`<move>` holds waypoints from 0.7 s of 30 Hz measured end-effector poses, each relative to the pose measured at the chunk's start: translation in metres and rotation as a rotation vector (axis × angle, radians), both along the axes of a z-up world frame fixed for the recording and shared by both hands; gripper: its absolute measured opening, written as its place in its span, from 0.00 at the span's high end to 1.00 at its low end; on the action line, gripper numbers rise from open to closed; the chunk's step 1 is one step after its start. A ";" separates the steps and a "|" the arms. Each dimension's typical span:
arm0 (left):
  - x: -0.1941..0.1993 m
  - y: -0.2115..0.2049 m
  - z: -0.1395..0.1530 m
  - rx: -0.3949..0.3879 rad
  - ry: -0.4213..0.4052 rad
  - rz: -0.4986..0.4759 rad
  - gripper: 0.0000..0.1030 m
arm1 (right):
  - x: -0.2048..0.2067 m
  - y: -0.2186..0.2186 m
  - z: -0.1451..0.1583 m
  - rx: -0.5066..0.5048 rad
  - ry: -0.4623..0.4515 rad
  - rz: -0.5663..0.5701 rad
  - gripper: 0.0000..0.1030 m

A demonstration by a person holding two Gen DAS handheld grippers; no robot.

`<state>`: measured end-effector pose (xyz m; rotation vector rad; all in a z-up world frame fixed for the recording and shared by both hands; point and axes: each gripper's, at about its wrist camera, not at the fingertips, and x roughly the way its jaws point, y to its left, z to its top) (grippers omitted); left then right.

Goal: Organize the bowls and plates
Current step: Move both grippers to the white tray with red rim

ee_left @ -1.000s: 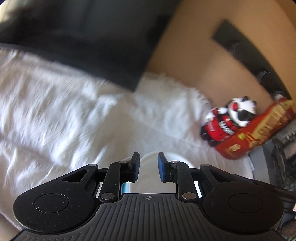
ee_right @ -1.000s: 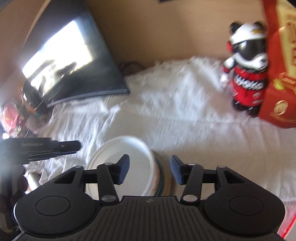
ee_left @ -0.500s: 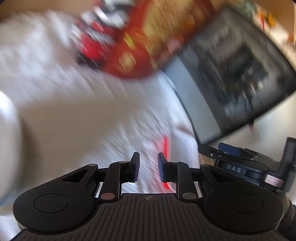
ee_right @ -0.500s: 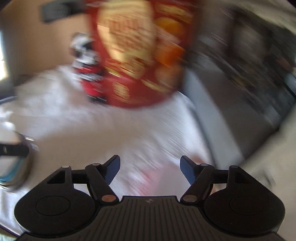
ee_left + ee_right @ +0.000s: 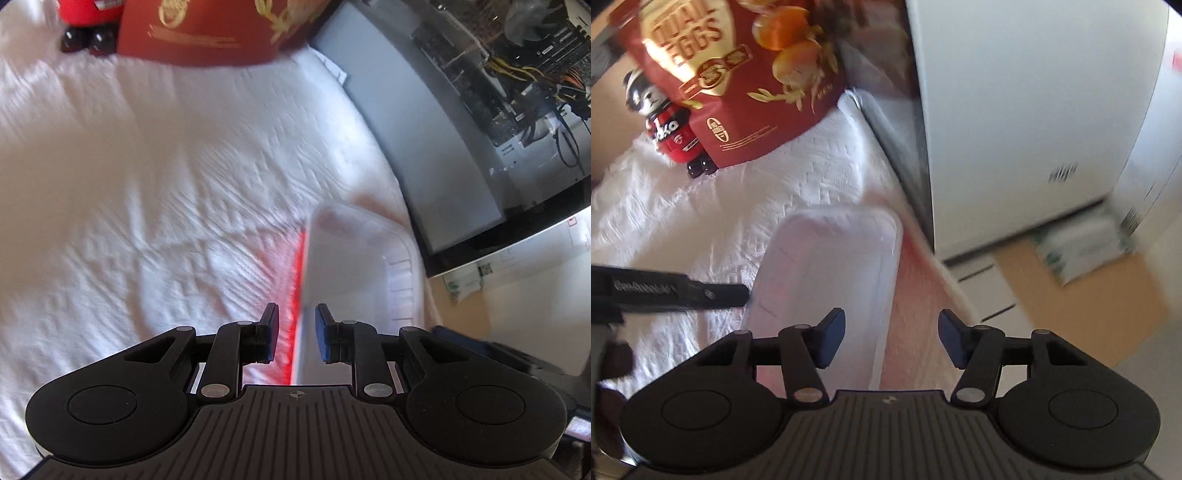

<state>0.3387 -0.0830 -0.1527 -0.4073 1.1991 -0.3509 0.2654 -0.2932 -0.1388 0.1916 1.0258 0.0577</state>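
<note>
A white rectangular plastic tray (image 5: 354, 266) with a red glow along its edge lies on the white cloth (image 5: 147, 166) near the right end of the table. My left gripper (image 5: 295, 338) hovers over the tray's left edge, its jaws a narrow gap apart, pads clear of the rim. In the right wrist view the same tray (image 5: 827, 266) runs lengthwise. My right gripper (image 5: 892, 339) straddles its right edge with the jaws closing and not touching it. One of the left gripper's fingers (image 5: 713, 293) reaches the tray's far side.
A red quail-egg box (image 5: 738, 74) and a panda figure in red (image 5: 672, 129) stand at the back of the cloth. A glass-sided computer case (image 5: 498, 92) walls off the right, white-fronted (image 5: 1015, 110) in the right wrist view. Cardboard (image 5: 1089, 295) lies below the table edge.
Both grippers swung away from the stacked bowls on the left and dropped toward the tray on the right. The right jaws widened, then narrowed again. The left gap stayed the same.
</note>
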 end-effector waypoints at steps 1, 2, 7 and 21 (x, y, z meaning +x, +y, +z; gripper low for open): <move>0.000 -0.003 -0.003 0.006 0.010 -0.002 0.77 | 0.004 -0.001 -0.004 0.021 0.010 0.009 0.44; 0.000 -0.006 -0.005 0.012 0.022 -0.009 0.77 | 0.005 -0.001 -0.007 0.030 0.019 0.021 0.44; -0.002 -0.016 -0.011 0.042 0.031 -0.036 0.76 | 0.014 0.003 -0.021 0.042 0.069 0.083 0.72; -0.059 0.082 0.028 0.198 -0.030 0.268 0.78 | 0.026 0.096 0.000 0.061 -0.009 0.430 0.76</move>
